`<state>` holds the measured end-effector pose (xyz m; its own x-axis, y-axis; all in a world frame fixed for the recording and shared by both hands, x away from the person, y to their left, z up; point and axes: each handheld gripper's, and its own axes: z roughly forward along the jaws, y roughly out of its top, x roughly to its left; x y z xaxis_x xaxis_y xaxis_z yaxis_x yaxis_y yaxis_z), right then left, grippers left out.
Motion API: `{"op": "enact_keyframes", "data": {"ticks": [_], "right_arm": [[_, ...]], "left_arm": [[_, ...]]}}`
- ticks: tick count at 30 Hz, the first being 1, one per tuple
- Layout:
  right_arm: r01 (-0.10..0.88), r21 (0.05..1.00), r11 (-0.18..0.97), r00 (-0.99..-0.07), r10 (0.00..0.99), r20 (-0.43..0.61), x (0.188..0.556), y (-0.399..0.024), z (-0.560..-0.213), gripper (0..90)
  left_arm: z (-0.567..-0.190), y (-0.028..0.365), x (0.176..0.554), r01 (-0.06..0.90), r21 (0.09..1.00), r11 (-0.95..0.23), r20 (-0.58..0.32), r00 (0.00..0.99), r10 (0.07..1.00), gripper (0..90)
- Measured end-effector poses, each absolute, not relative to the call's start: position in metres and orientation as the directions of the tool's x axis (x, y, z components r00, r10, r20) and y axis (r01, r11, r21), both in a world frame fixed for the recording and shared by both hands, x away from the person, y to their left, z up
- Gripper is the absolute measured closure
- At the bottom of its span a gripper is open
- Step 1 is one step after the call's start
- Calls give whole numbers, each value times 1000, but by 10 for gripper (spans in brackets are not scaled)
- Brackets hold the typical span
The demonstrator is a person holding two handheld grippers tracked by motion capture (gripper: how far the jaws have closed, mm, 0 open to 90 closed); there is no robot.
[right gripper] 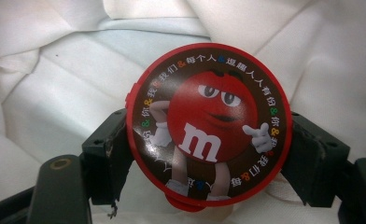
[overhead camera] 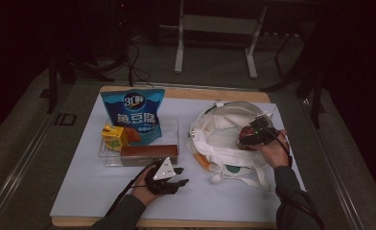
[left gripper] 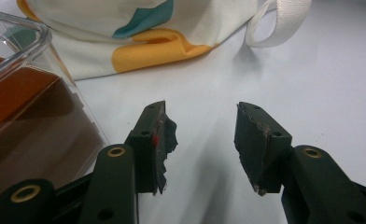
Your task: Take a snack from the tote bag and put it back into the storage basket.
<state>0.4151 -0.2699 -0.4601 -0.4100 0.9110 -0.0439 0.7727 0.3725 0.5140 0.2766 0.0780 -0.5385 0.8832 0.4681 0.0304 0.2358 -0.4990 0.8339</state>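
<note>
Lowering the tin (right gripper: 211,123), gripped in my right tool (overhead camera: 253,136), into the bag (overhead camera: 215,139); next it must let go inside. Left tool (overhead camera: 175,176) gapes empty beside the bag.

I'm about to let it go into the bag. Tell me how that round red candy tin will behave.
The candy tin looks rigid, so the right tool pinching its rim shouldn't dent it. Its glossy rim may be slippery. Dropped on edge it could roll, though the soft cloth bag would likely stop it.

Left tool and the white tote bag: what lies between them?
Nothing: the left gripper view shows bare white table between the open left tool and the tote bag.
</note>
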Motion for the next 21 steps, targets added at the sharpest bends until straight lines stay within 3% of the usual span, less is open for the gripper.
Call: {"op": "enact_keyframes", "data": {"ticks": [21], "right_arm": [[747,531,401,-443,895,-52,406,-258,-437,257]], "left_arm": [[-539,78,277,235,833,-500,32,883,468,540]]}}
